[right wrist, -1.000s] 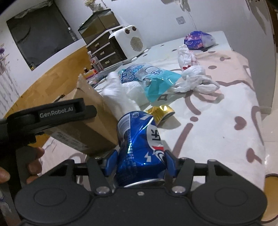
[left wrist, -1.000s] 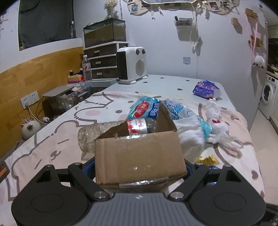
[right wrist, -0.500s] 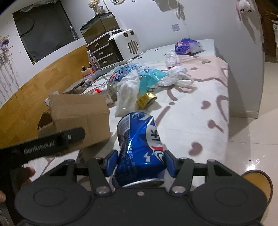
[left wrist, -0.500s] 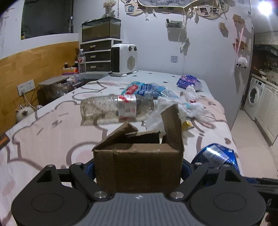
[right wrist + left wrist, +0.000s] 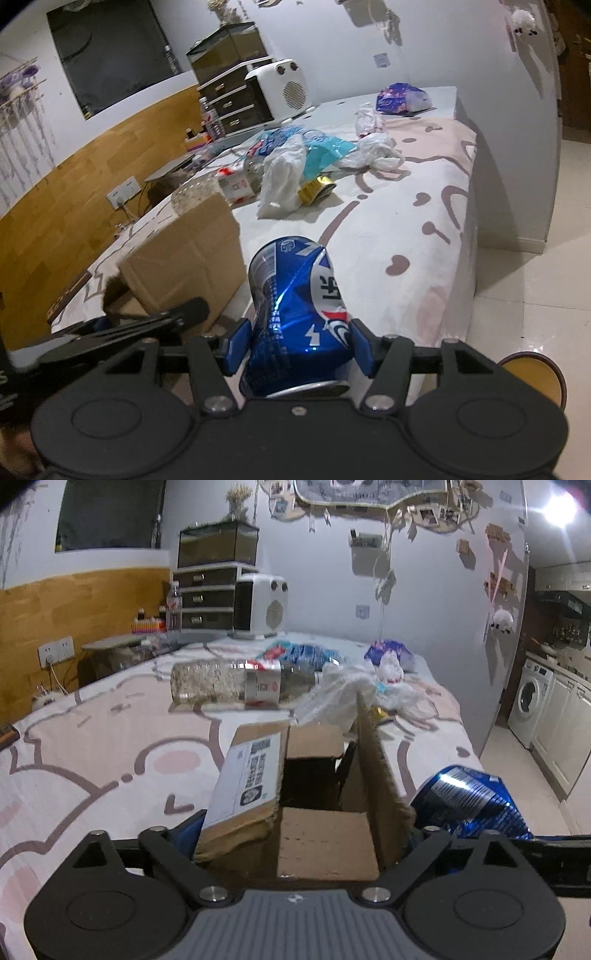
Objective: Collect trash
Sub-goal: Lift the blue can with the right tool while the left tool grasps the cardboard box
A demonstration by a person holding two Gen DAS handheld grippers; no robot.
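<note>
My left gripper (image 5: 295, 834) is shut on an open cardboard box (image 5: 325, 845), its flaps up and its inside dark. My right gripper (image 5: 297, 343) is shut on a dented blue soda can (image 5: 295, 314), held off the near end of the table. The can also shows in the left wrist view (image 5: 472, 805), just right of the box. The box shows in the right wrist view (image 5: 184, 266) to the can's left. More trash lies further up the table: a clear plastic bottle (image 5: 236, 683), white plastic bags (image 5: 284, 181), a gold wrapper (image 5: 314, 186) and blue packets (image 5: 310, 655).
A pink patterned cloth covers the table (image 5: 92, 746). A white heater (image 5: 260, 607) and a drawer unit (image 5: 207, 598) stand at the far end. A purple bag (image 5: 402, 96) lies far right. The tiled floor (image 5: 535, 288) runs along the right, with a yellow round thing (image 5: 535, 376) on it.
Both grippers have drawn back from the trash pile toward the table's near end. The box has tipped so its open inside faces the left camera. The can now sits close beside the box.
</note>
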